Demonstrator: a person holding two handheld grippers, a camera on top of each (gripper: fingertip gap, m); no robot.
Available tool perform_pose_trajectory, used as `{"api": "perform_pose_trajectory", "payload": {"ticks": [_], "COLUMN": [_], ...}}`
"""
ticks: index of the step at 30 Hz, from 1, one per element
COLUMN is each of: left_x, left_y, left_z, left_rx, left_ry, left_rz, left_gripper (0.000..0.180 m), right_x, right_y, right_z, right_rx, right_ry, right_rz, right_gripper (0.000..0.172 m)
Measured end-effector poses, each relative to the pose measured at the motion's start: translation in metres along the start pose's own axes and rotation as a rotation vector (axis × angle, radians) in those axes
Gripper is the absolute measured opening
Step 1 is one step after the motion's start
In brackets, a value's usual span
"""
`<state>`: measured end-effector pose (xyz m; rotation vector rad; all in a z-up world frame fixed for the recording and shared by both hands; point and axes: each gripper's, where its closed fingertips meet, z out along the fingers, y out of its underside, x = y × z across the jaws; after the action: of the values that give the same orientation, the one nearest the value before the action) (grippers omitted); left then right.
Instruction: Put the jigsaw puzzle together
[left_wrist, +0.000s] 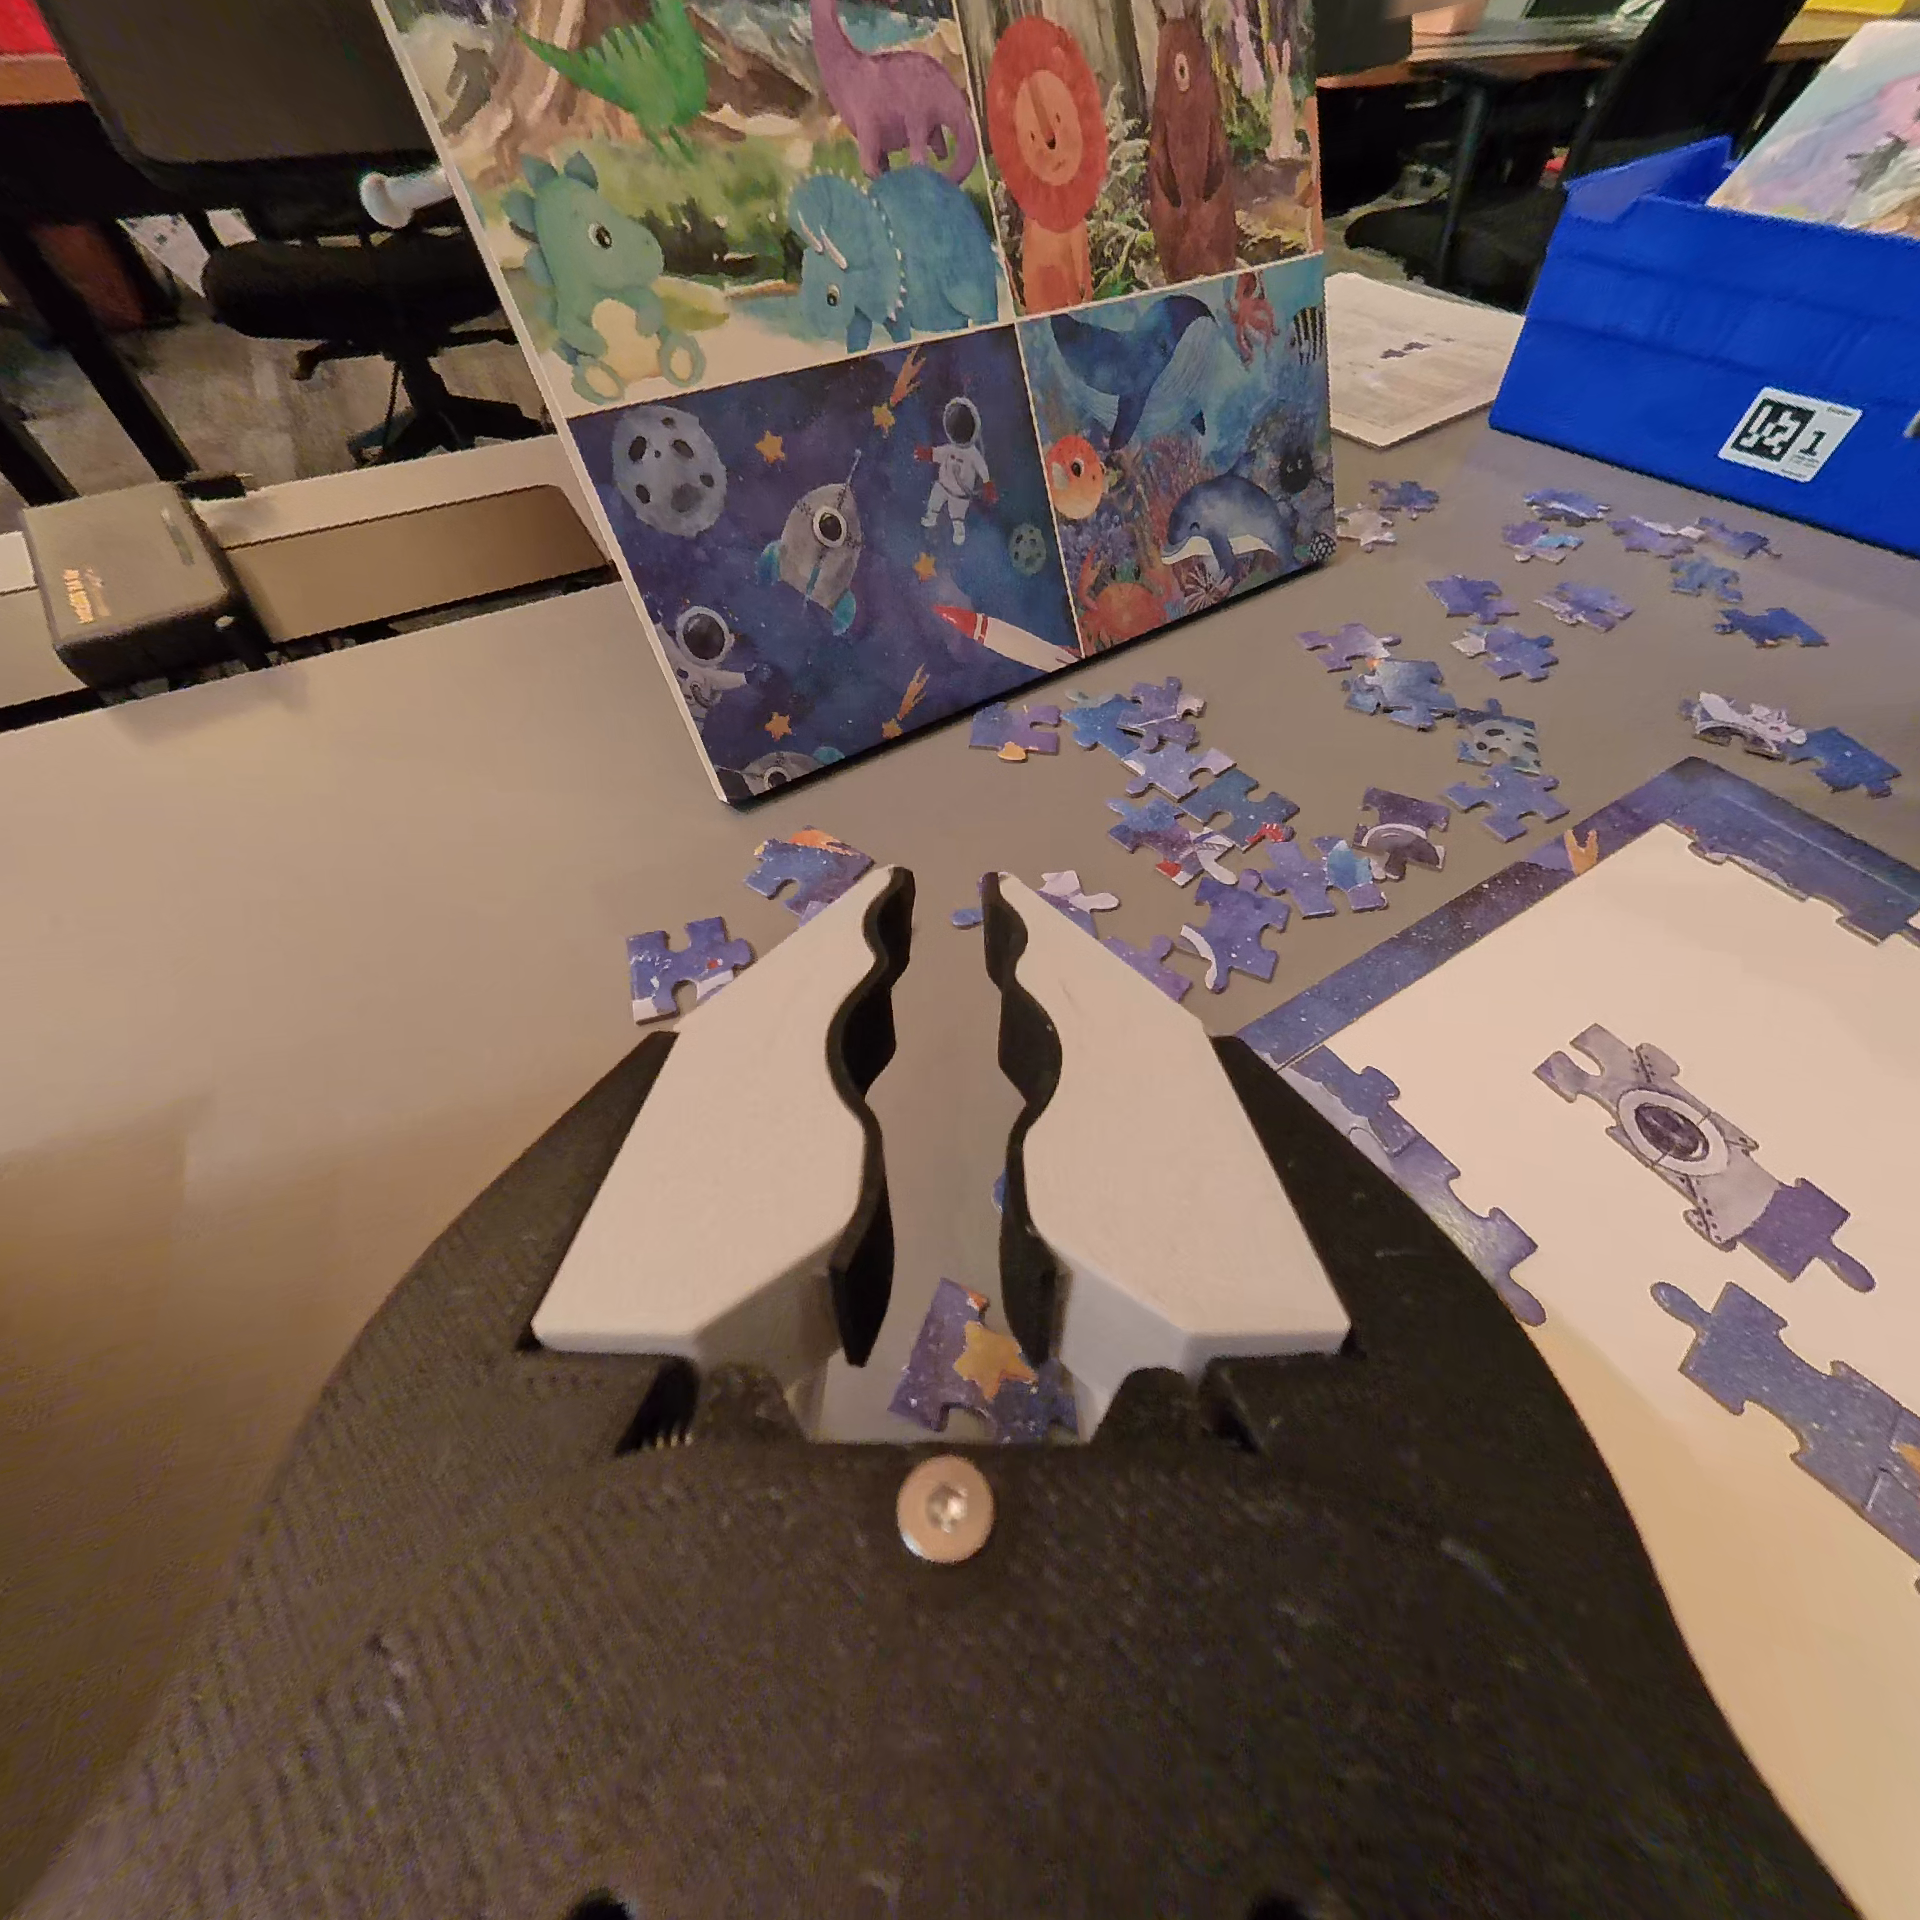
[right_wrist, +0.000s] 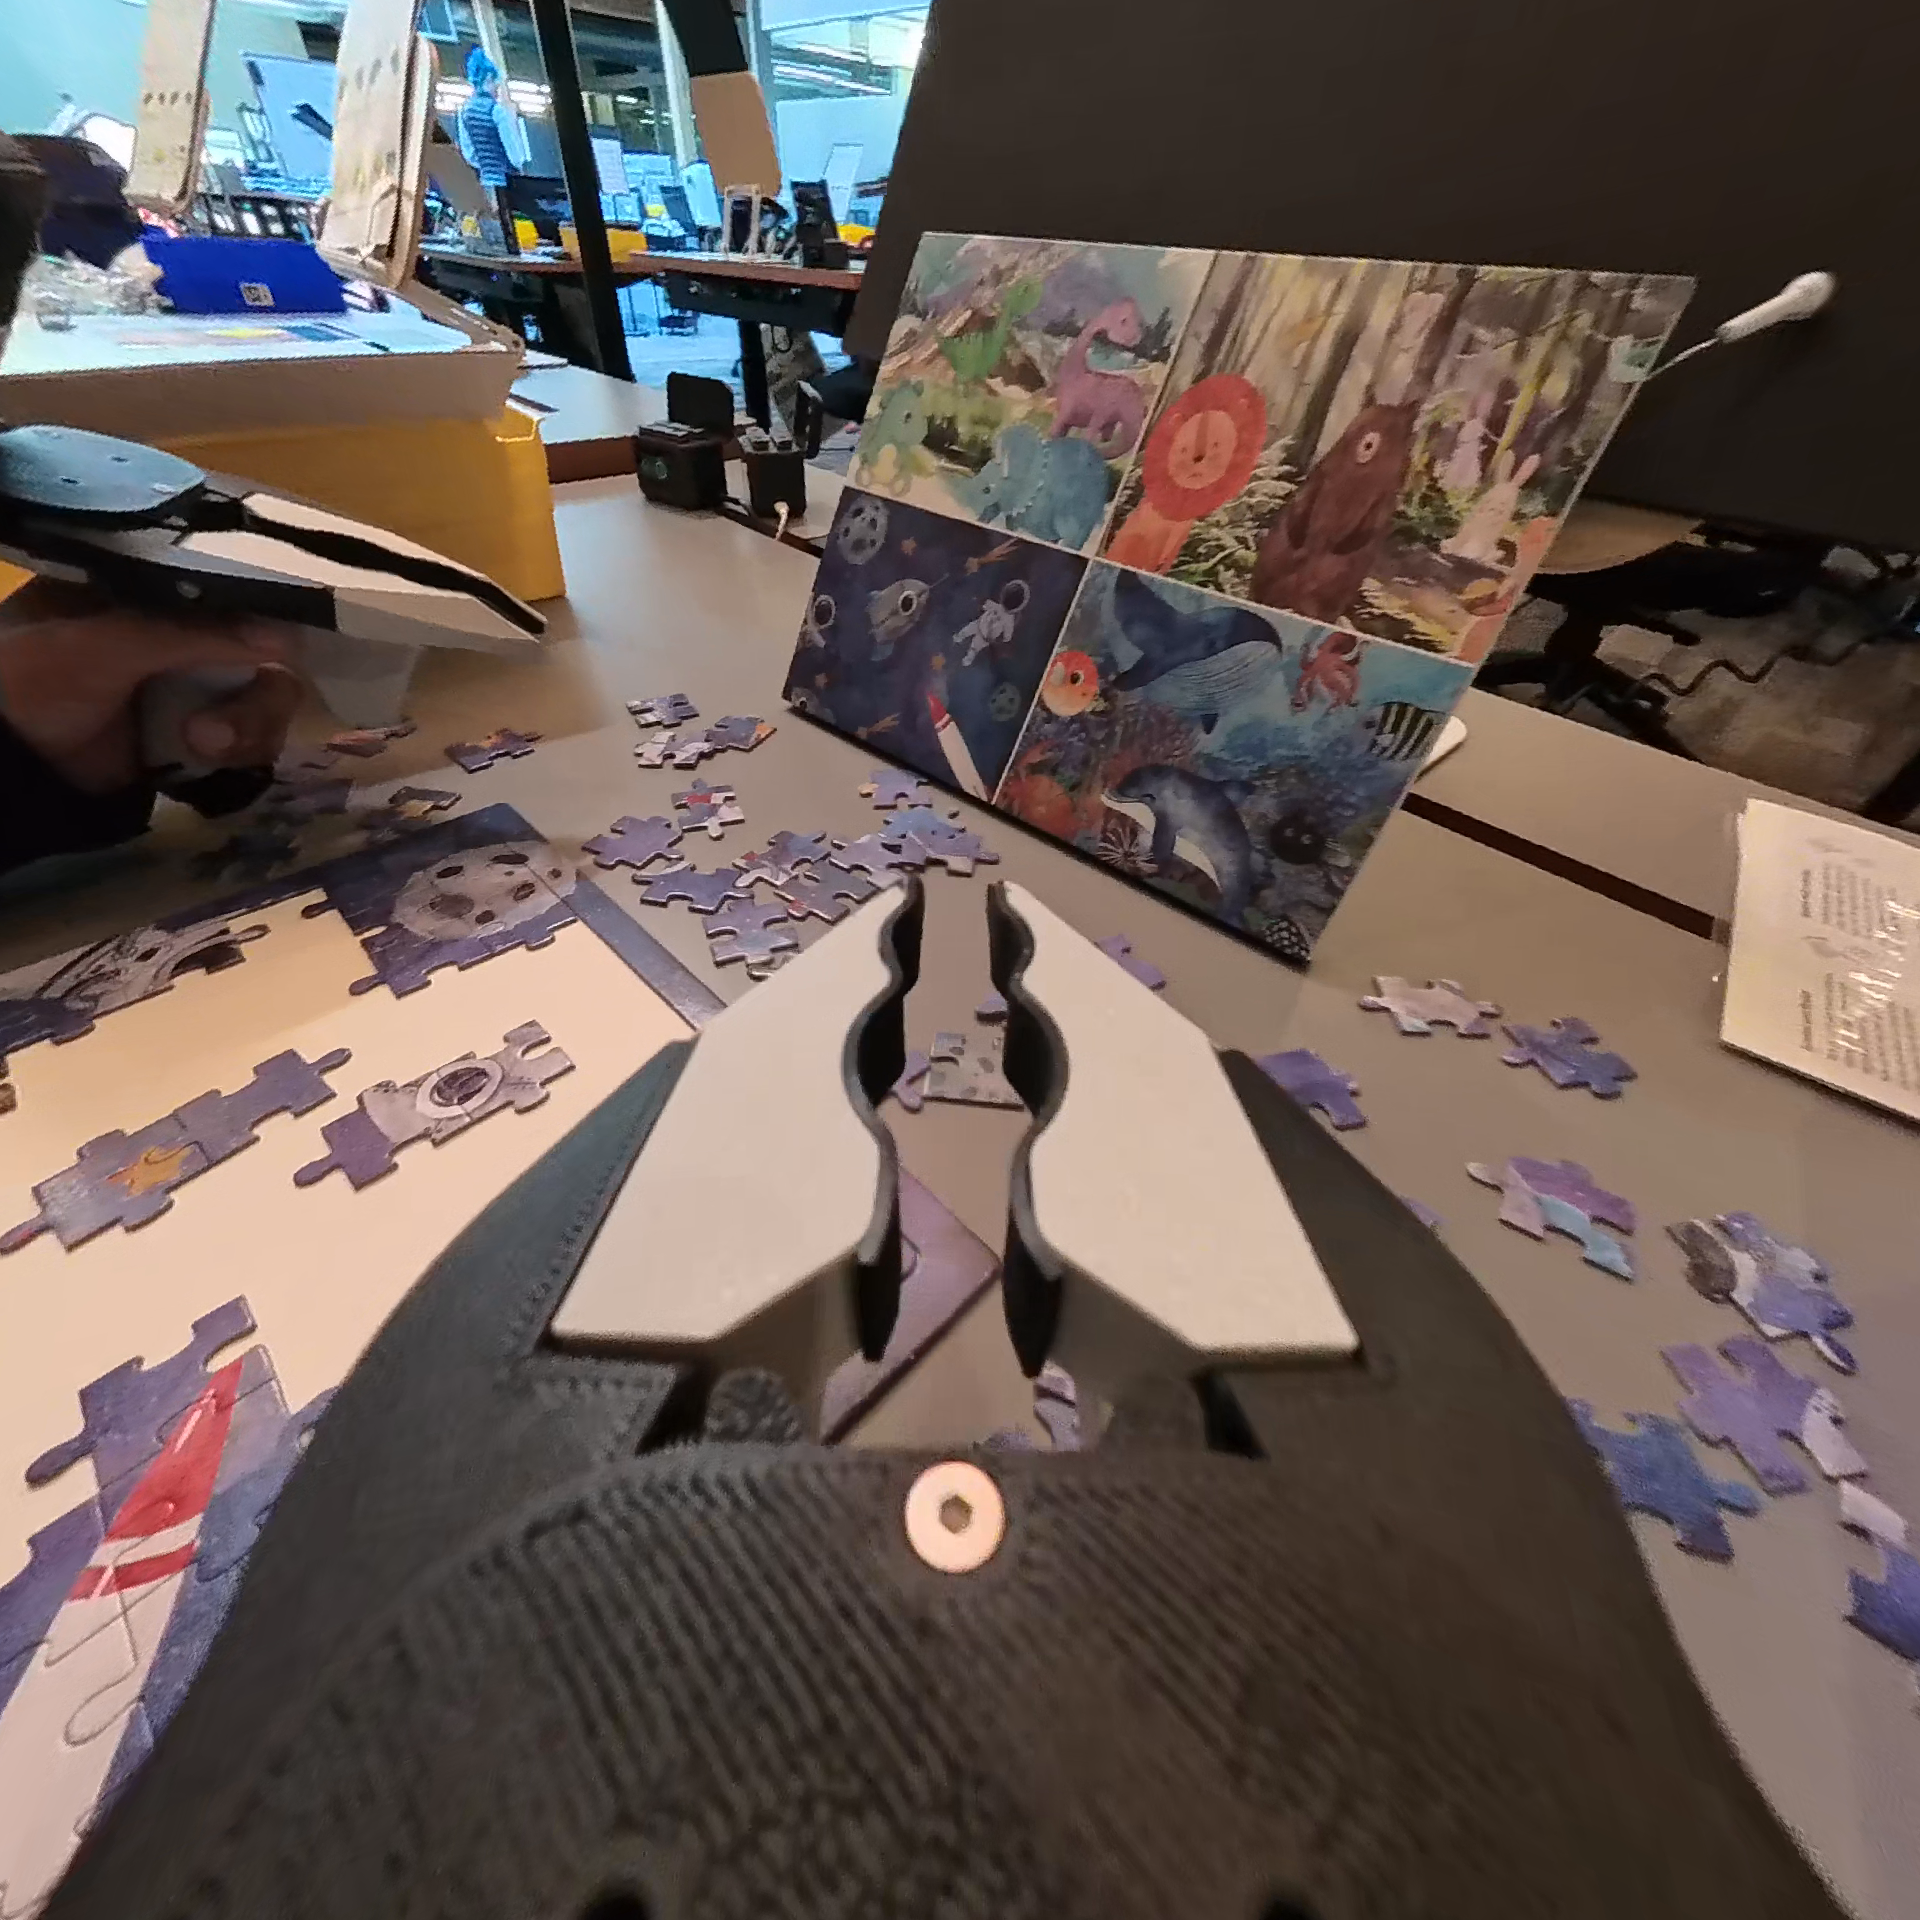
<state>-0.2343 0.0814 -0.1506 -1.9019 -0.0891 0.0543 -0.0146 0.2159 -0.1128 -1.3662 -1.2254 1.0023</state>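
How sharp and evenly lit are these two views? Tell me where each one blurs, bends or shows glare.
Left wrist view: warm, dim light, table brighter at left; puzzle pieces sharp; box lid edges bowed by the wide lens. Right wrist view: softer overall, the hand-held gripper base blurred, pieces at right smeared, bright hall behind, glare on the plastic-wrapped leaflet.

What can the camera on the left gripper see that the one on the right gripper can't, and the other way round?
Only the left wrist view shows the blue bin with its square marker sticker, and a starry puzzle piece lying under the root of its own fingers.

Only the right wrist view shows the left gripper from the side, held up over the table, a yellow bin, and the red and white rocket section of the puzzle.

Both show the propped picture board, loose blue pieces on the grey table, and the part-built puzzle tray.
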Motion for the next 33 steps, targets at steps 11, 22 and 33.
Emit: {"api": "perform_pose_trajectory", "payload": {"ticks": [11,22,33], "left_x": [-0.002,-0.002,-0.002], "left_y": [-0.001,-0.002,-0.002], "left_z": [-0.001,-0.001,-0.001], "left_rx": [0.012,0.016,0.015], "left_ry": [-0.005,-0.01,-0.008], "left_rz": [0.009,0.02,0.023], "left_gripper": [0.011,0.011,0.012], "right_x": [0.011,0.018,-0.005], "right_y": [-0.006,-0.01,0.0], "right_z": [-0.007,-0.013,0.0], "right_rx": [0.058,0.096,0.016], "right_ry": [0.019,0.008,-0.054], "right_rz": [0.097,0.165,0.087], "right_gripper": [0.009,0.014,0.018]}}
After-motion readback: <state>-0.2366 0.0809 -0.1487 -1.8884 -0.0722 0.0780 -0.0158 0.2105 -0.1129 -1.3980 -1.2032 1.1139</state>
